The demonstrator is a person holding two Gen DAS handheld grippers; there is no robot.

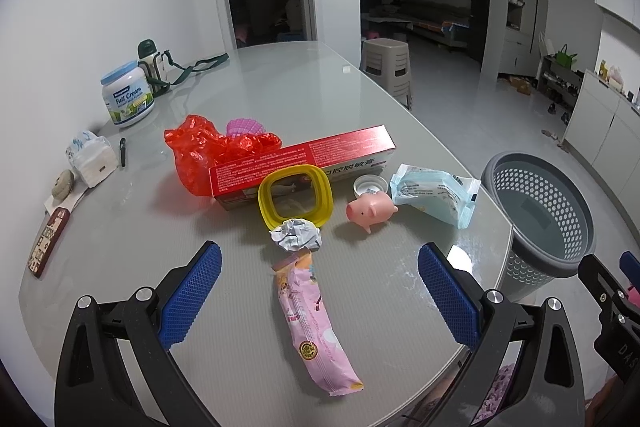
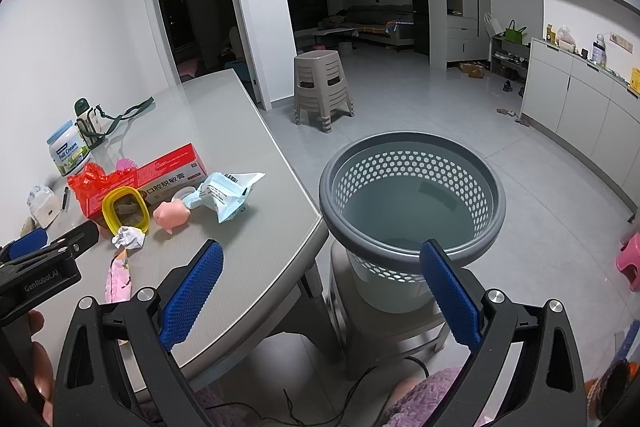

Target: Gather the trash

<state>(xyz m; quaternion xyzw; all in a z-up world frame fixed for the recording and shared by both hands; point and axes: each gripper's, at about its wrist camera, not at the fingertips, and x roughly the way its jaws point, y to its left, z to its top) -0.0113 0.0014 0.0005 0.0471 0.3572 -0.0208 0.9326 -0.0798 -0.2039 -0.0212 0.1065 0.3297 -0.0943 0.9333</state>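
Sitting beside table (image 2: 240, 155), grey basket (image 2: 412, 151), nothing inside.

1. We see a long red cardboard box (image 1: 304, 163) with white print.
2. At its nine o'clock, a crumpled translucent red plastic bag (image 1: 200, 151).
3. At six o'clock, a yellow plastic ring (image 1: 295, 201), then a pink printed wrapper (image 1: 314, 327).
4. We note a dark grey perforated plastic basket (image 2: 412, 195), honeycomb-holed.
5. Our gripper pads (image 1: 190, 301) are blue, cross-hatched.

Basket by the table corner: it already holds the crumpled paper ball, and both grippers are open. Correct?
Not quite. The right wrist view shows the basket empty; the paper ball lies on the table. Both grippers, left and right, are open.
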